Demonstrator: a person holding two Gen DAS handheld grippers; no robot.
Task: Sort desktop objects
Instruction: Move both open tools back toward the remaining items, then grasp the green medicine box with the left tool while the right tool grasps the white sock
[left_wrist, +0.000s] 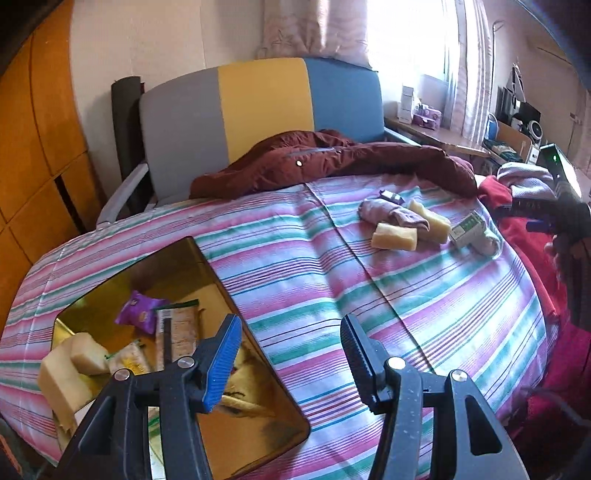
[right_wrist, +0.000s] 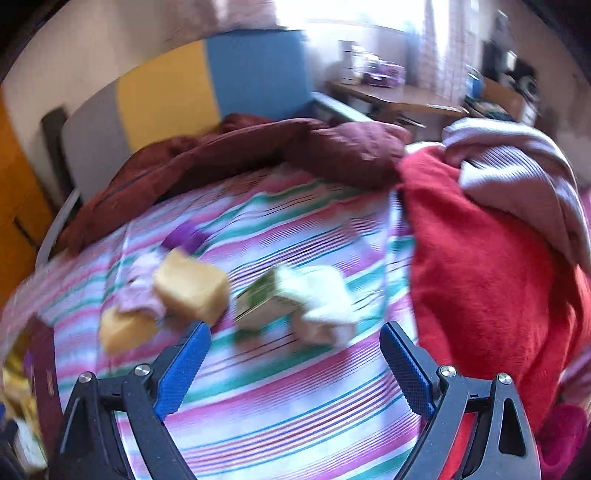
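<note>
On the striped sheet (left_wrist: 369, 295) we find 1 gold tin (left_wrist: 207, 280) holding sponges (left_wrist: 86, 352) and snack packets (left_wrist: 138, 312); both grippers gape empty, left gripper (left_wrist: 291, 354) narrower, right gripper (right_wrist: 295, 365) wide.

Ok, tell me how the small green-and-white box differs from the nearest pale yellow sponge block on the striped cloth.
The small green-and-white box is printed card with crisp edges; the pale yellow sponge block is plain, porous and soft-cornered. The box leans on a white cloth bundle; the block lies flat. Both lie loose on the striped cloth.
</note>
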